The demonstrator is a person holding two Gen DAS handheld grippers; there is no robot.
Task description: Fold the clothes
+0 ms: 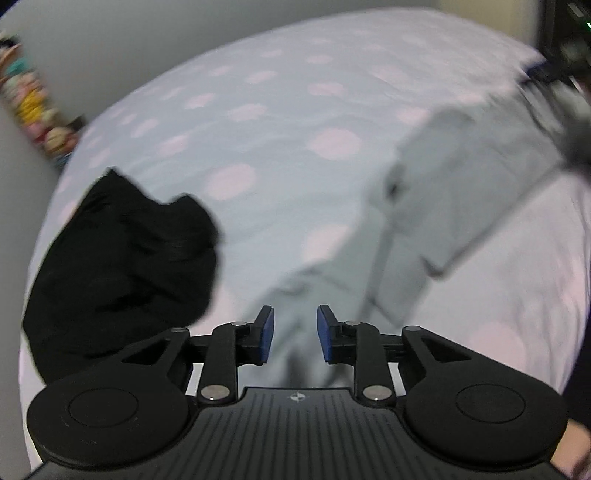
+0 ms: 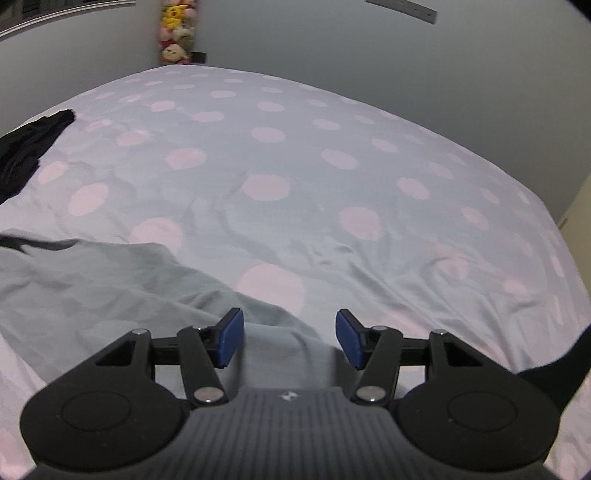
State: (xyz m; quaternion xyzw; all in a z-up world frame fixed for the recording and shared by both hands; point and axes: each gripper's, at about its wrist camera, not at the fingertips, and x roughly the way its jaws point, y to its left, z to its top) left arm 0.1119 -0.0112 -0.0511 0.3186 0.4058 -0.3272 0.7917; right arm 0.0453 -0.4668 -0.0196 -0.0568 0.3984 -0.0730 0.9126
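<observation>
A light grey garment (image 1: 436, 206) lies spread on the bed, blurred in the left wrist view; it also shows in the right wrist view (image 2: 92, 288). My left gripper (image 1: 294, 334) is open, its blue pads either side of a strip of the grey cloth, not closed on it. My right gripper (image 2: 289, 339) is open wide over another end of the grey garment; the cloth passes between and under the fingers. A crumpled black garment (image 1: 122, 266) lies to the left of the left gripper, and shows at the far left in the right wrist view (image 2: 26, 147).
The bed sheet (image 2: 295, 166) is pale grey with pink dots and some wrinkles. Stuffed toys (image 2: 176, 29) hang on the wall beyond the bed's far corner. A dark object (image 1: 569, 48) is at the upper right of the left wrist view.
</observation>
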